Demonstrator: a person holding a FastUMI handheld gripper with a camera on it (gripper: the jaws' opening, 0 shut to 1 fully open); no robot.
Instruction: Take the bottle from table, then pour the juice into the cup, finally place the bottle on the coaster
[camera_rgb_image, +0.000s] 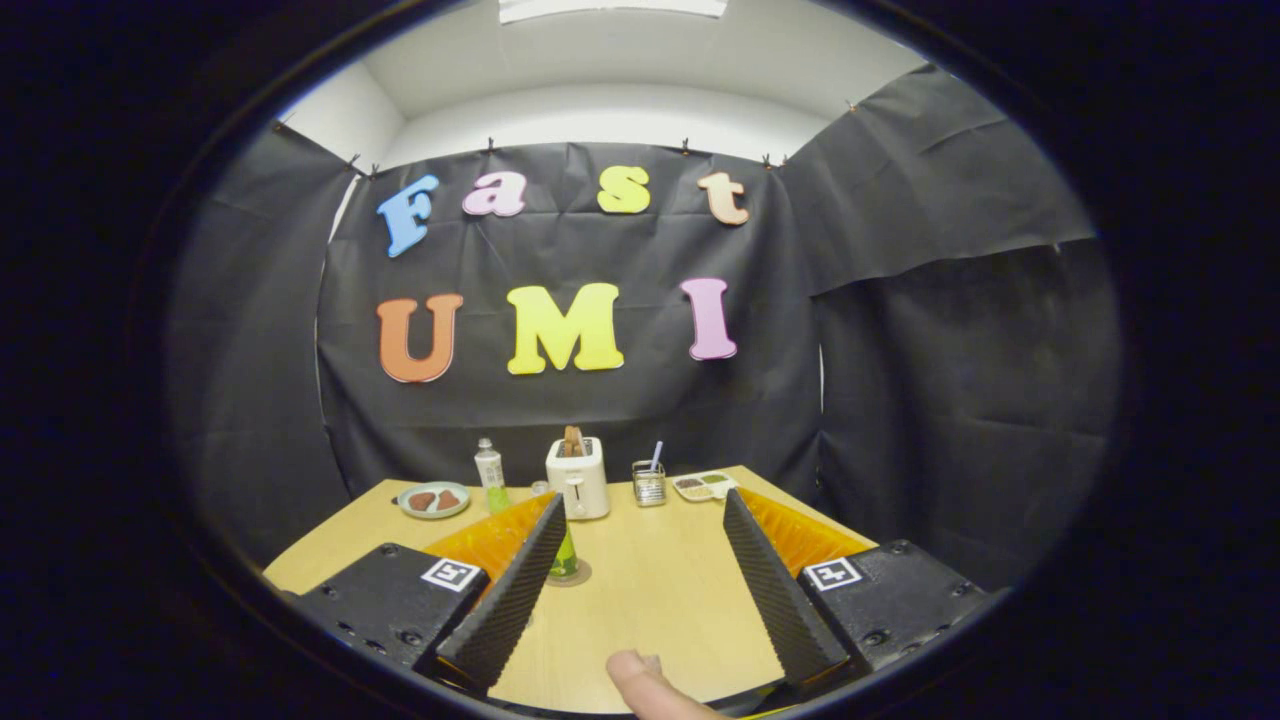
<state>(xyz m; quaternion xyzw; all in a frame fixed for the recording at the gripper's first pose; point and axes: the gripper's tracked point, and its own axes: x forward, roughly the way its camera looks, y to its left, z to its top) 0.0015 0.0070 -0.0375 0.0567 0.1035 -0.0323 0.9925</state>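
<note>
The jaws (640, 520) are standing wide open above the wooden surface (650, 600), holding nothing. The bottle (490, 476) is standing upright, cap up, at the far edge, beside a plate (433, 499). A green cup (564, 556), partly hidden by the left finger, is apparently sitting on a round coaster (580, 576). A white toaster (578, 476), wire basket (649, 483) and tray (704, 485) are lining the back. A fingertip (645, 682) is resting nearest.

The left finger (505, 590) covers most of the bottle (566, 560) on its coaster (580, 576); only a green lower part shows. Between the fingers, a fingertip (645, 682) is cut off below. Beyond them, what fills the small tray (705, 486) and plate (433, 499) is too small to tell.
</note>
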